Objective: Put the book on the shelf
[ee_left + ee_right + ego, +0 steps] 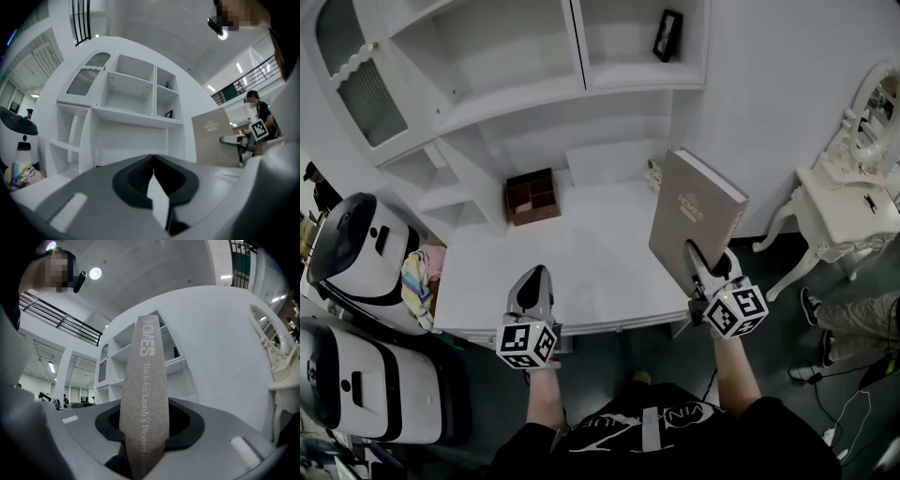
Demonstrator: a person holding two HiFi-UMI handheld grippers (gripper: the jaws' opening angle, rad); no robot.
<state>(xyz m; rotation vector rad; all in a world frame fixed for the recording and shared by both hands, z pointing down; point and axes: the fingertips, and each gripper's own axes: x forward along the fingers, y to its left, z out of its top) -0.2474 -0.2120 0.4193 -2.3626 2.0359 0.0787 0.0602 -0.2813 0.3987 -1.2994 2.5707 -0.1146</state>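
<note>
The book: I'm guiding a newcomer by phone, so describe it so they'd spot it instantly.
Start at the white desk below the white shelf unit. Above its right edge, the right gripper clamps the book: a large tan hardcover, unlike the small dark-brown box farther back.

Left gripper point(533, 277) jaws pressed together, nothing between them, forearm reaching forward. Right gripper point(701, 261) jaws clamped on book point(692, 208), upright between them.

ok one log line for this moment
right hand-held gripper: shut on book | left hand-held gripper: shut, empty | book: not yet on shelf
</note>
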